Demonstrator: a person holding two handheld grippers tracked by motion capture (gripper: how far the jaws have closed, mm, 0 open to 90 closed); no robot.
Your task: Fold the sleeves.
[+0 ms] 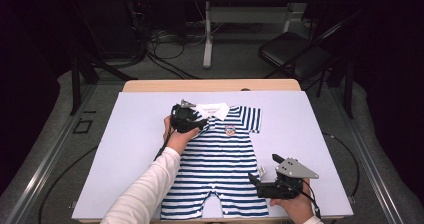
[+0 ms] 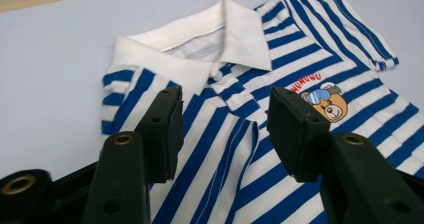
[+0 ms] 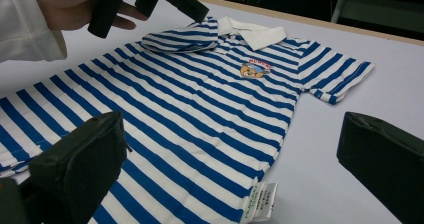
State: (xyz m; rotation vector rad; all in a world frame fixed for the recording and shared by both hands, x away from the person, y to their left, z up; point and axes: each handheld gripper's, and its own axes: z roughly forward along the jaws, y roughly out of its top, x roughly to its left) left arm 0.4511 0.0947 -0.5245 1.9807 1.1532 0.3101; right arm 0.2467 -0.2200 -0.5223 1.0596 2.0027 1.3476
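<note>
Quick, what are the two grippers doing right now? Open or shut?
Left gripper: open, holding nothing, jaws above the striped baby romper near its collar.
Right gripper: open wide, holding nothing, at the romper's side edge.

Wooden table [image 1: 150, 85] under a pale lilac mat [image 1: 130, 149]; striped romper [image 1: 220, 154] flat on it

Red letters arch over the bear badge [image 2: 325, 100] on the chest of the striped romper [image 1: 220, 159] — from my left gripper view I read them as "WUHUWU", though the first letters sit partly behind my jaw. In my right gripper view the same red word is too small to make out. The care tags [image 3: 260, 202] at the romper's side seam carry green print — too blurred for me to read.
</note>
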